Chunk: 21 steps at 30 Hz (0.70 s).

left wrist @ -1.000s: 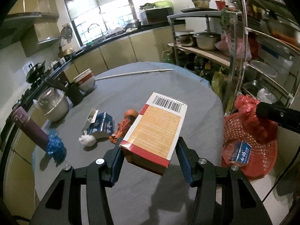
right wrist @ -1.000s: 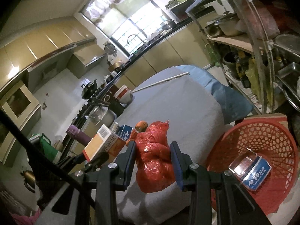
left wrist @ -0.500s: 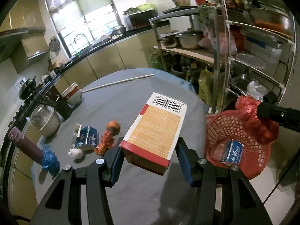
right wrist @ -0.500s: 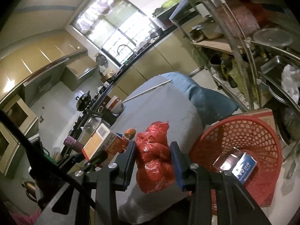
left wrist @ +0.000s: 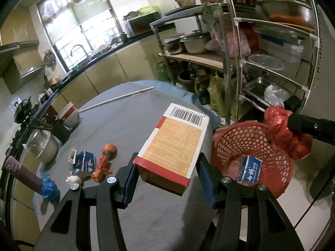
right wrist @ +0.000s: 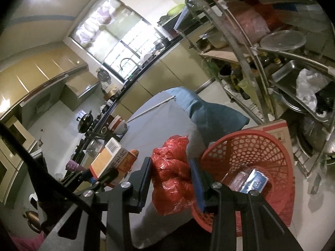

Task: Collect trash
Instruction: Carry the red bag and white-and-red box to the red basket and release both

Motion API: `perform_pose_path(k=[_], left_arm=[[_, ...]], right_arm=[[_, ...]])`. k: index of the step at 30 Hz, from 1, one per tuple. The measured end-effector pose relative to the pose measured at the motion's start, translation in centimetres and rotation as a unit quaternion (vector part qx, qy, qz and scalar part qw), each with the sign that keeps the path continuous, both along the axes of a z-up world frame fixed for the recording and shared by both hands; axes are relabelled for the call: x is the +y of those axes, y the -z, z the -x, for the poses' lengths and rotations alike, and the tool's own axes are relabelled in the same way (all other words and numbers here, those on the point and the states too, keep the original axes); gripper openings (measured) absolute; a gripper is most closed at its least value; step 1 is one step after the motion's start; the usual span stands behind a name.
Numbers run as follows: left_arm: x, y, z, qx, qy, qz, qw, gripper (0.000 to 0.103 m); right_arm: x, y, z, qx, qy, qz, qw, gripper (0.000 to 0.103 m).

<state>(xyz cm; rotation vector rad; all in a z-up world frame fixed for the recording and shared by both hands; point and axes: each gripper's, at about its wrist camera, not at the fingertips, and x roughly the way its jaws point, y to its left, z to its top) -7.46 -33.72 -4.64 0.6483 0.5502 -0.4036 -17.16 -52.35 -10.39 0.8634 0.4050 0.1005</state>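
Note:
My left gripper [left wrist: 166, 177] is shut on an orange, red and white carton [left wrist: 173, 146] with a barcode, held above the table's right part. My right gripper [right wrist: 170, 179] is shut on a crumpled red plastic bag [right wrist: 170, 177], which hangs over the left rim of a red mesh basket [right wrist: 251, 144]. In the left wrist view the red bag [left wrist: 286, 133] hangs over the basket [left wrist: 240, 138] at its far right rim. A small blue and white carton [left wrist: 249, 170] lies inside the basket. On the table remain a blue milk carton [left wrist: 83, 163], an orange wrapper [left wrist: 101, 168], an orange fruit [left wrist: 109, 149] and a white wad [left wrist: 73, 180].
The round table [left wrist: 117, 125] has a grey cloth, stacked bowls [left wrist: 69, 115], a metal pot [left wrist: 44, 146], a long white rod [left wrist: 117, 98] and a maroon flask [left wrist: 23, 173] with a blue crumple [left wrist: 49, 188]. A metal shelf rack [left wrist: 261, 52] full of pots stands behind the basket.
Both grippers have swung to the right with their loads. The basket has come nearer the middle of both views, and the red bag now hangs over it.

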Motion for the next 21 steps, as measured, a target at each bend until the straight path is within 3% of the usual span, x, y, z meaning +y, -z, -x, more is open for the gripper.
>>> perform_pose_path(k=[21], left_arm=[[-4.3, 1.4, 0.4, 0.012, 0.031, -0.021, 0.9992, 0.055]], right_arm=[[-3.3, 1.4, 1.9, 0.016, 0.029, -0.023, 0.999, 0.039]])
